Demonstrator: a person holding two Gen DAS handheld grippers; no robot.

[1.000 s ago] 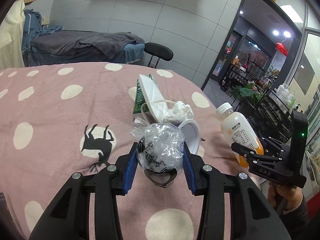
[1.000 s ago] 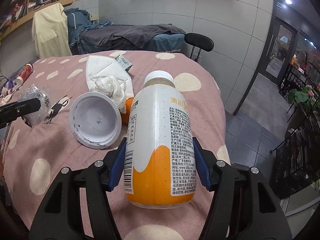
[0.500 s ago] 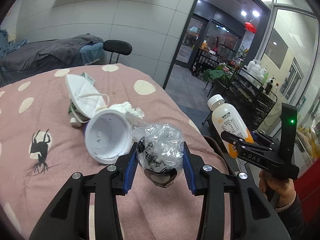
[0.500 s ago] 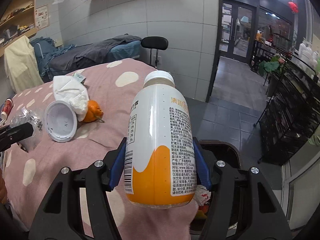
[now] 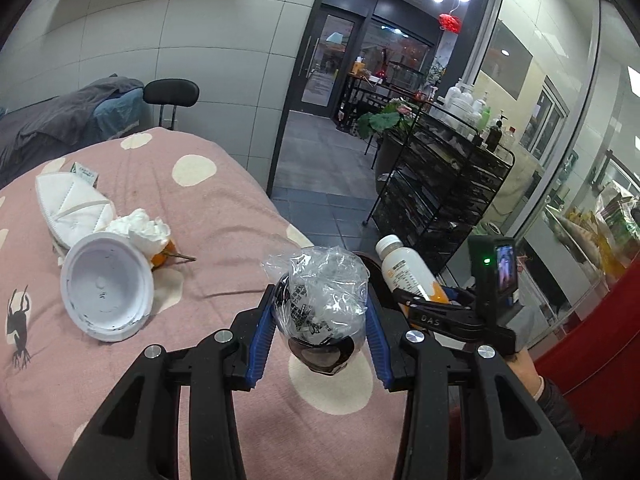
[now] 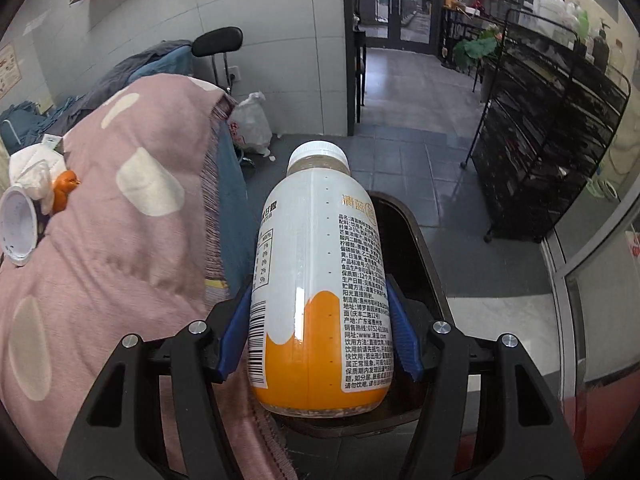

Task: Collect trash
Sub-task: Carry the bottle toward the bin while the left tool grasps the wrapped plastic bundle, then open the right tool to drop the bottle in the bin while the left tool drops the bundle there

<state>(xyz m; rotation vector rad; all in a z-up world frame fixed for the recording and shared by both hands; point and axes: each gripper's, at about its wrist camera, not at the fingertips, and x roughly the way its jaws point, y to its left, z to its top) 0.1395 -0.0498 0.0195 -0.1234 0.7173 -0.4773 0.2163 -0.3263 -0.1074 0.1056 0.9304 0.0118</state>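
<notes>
My left gripper (image 5: 320, 334) is shut on a crumpled clear plastic wrapper (image 5: 322, 304) with black print, held above the pink table's right edge. My right gripper (image 6: 320, 328) is shut on a white and orange drink bottle (image 6: 320, 280), held over the dark trash bin (image 6: 416, 248) beside the table. The bottle (image 5: 410, 272) and right gripper also show in the left wrist view. On the table lie a white paper cup (image 5: 106, 286), a crumpled tissue (image 5: 144, 228), a face mask (image 5: 68, 202) and a small orange (image 6: 64, 188).
The table carries a pink cloth with cream dots (image 5: 192, 208). A black wire shelf rack (image 6: 548, 152) stands on the tiled floor to the right. A white plastic bag (image 6: 250, 124) lies on the floor by the wall. A black chair (image 5: 172, 94) stands behind the table.
Both grippers swung right, away from the table middle. The bottle went from above the table edge to over the bin. The wrapper moved to the table's right edge.
</notes>
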